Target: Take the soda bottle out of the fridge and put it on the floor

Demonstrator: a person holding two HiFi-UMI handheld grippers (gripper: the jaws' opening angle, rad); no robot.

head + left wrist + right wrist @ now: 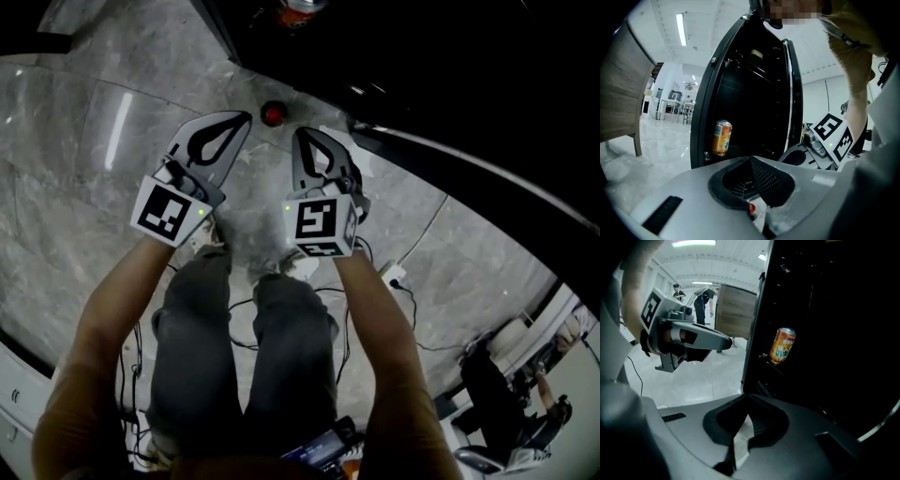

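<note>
A small red cap (272, 114), apparently the soda bottle's top seen from above, stands on the marble floor just in front of the open dark fridge (422, 56). My left gripper (242, 120) hovers just left of it and my right gripper (298, 136) just right of it. Both are shut with nothing held. In the left gripper view a bit of red cap (751, 211) shows below the left gripper (752, 159). The right gripper (749, 397) points at the fridge (834, 333). An orange can (722, 137) (783, 345) sits on a fridge door shelf.
The person's legs (244, 347) stand on the floor behind the grippers, among cables and a white power strip (394, 275). A wooden cabinet (736, 310) stands left of the fridge. People and chairs (506, 394) are at the lower right.
</note>
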